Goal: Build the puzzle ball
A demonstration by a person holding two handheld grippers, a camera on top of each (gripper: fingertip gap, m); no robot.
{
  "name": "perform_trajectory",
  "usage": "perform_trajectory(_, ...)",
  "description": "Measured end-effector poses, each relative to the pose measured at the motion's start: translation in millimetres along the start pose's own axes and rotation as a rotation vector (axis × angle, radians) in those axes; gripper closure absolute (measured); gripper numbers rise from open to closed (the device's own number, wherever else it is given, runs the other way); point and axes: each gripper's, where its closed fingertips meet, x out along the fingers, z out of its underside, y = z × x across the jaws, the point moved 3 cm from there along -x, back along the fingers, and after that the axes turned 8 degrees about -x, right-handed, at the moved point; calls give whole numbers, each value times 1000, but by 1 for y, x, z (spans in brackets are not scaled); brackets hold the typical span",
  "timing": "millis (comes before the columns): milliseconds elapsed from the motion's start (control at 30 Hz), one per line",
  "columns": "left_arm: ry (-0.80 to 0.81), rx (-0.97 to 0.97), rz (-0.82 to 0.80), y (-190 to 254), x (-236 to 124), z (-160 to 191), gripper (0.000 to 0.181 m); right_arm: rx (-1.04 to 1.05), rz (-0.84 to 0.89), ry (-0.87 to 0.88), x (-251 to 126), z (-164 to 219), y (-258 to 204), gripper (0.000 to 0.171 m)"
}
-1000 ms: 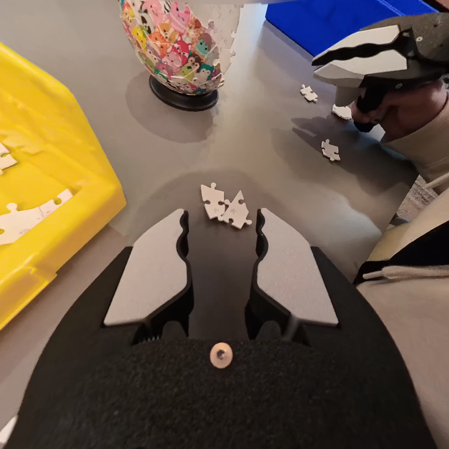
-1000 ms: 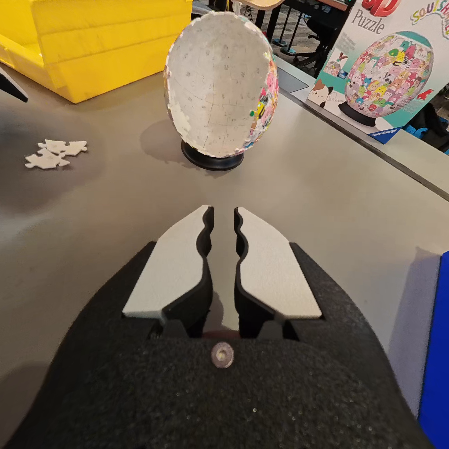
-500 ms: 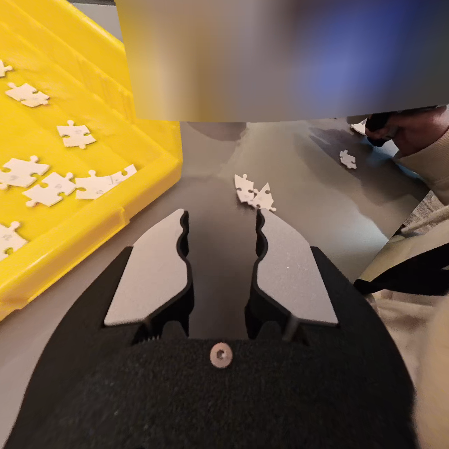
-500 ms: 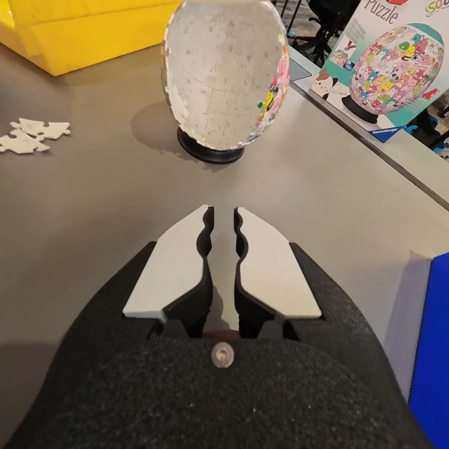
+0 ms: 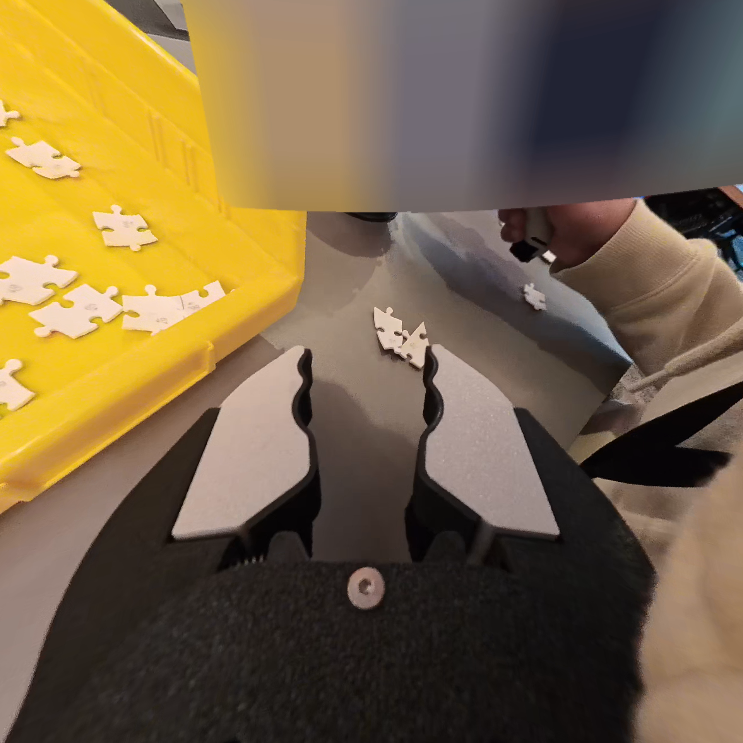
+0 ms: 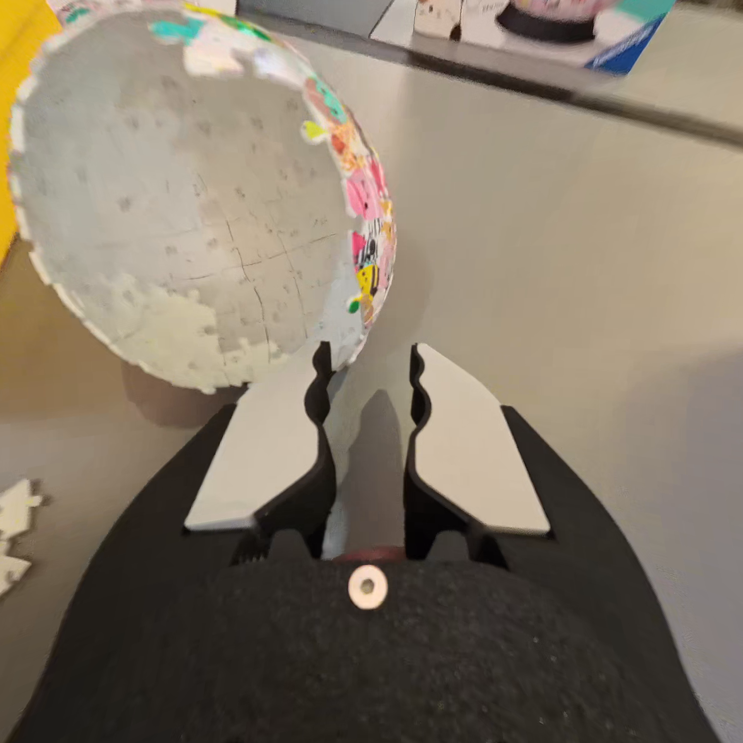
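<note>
The half-built puzzle ball (image 6: 181, 201) fills the upper left of the right wrist view, its white hollow inside facing me and its colourful outside showing along the right rim. My right gripper (image 6: 370, 354) is open, with the ball's lower right rim just at its left fingertip (image 6: 321, 362); its stand is hidden. My left gripper (image 5: 366, 354) is open and empty above the grey table. A small cluster of joined white pieces (image 5: 400, 337) lies just beyond its right fingertip. The cluster also shows blurred in the right wrist view (image 6: 16, 522).
A yellow bin (image 5: 249, 317) holding several loose white pieces stands at the left. A single piece (image 5: 534, 296) lies farther right, near a person's hand and beige sleeve (image 5: 643, 289). The puzzle box (image 6: 522, 32) stands on a ledge behind the ball. My hands' fingertips stand some 30 centimeters from each other.
My right gripper has moved up close to the ball and opened wider. My left gripper has drifted left toward the yellow bin and stayed open.
</note>
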Motion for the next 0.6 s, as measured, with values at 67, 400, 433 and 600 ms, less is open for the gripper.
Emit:
perform_trajectory(67,15,-23,20,-1,-2,-2,129,63,-50,-42,7,3,-4,135)
perform_trajectory(400,44,-91,82,0,-8,-4,128,108,-11,-18,5,0,-1,158)
perform_trajectory(433,44,-90,82,0,-8,-4,129,118,-20,-17,6,0,-2,161)
perform_trajectory(600,45,-90,80,0,-8,-4,129,128,-20,-11,7,-1,-1,168)
